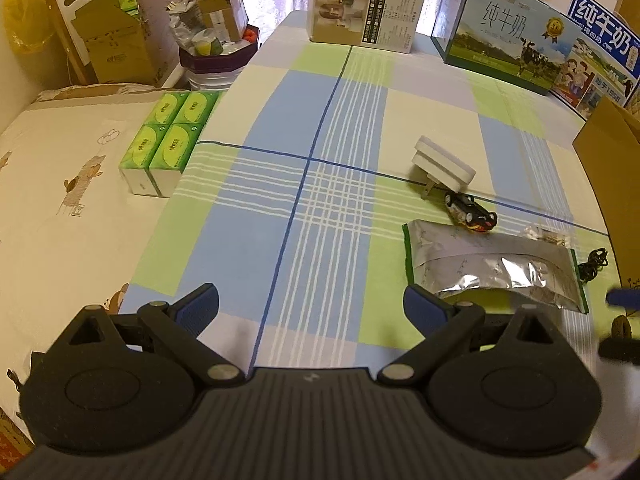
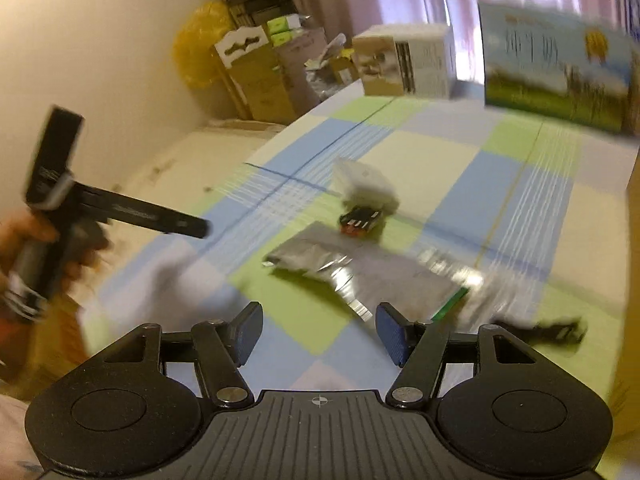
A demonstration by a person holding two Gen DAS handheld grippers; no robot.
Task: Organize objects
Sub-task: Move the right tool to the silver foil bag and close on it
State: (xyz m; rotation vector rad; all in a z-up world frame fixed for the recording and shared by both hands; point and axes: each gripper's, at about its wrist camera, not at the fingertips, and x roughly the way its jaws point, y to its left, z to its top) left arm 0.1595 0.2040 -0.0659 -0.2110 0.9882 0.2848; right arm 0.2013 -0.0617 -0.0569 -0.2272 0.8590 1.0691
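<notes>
On the checked surface point(image 1: 320, 128) the pouch point(image 1: 492, 268), car point(image 1: 470, 212), plug point(image 1: 442, 166) and cord point(image 1: 592, 266) lie loose beside the box point(image 1: 612, 184), so sorting looks unstarted, with left tool point(image 1: 310, 306) and right tool point(image 2: 318, 330) both wide and empty.

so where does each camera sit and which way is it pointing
Left wrist view: rides on the left hand-held gripper, looking forward and down across the plaid bedspread toward the milk cartons; its own open fingers show.
Right wrist view: rides on the right hand-held gripper, blurred, facing the same way from further right; its open fingers show, plus the left hand-held gripper and the person's hand.
Shared: foil pouch, toy car, white plug adapter.
</notes>
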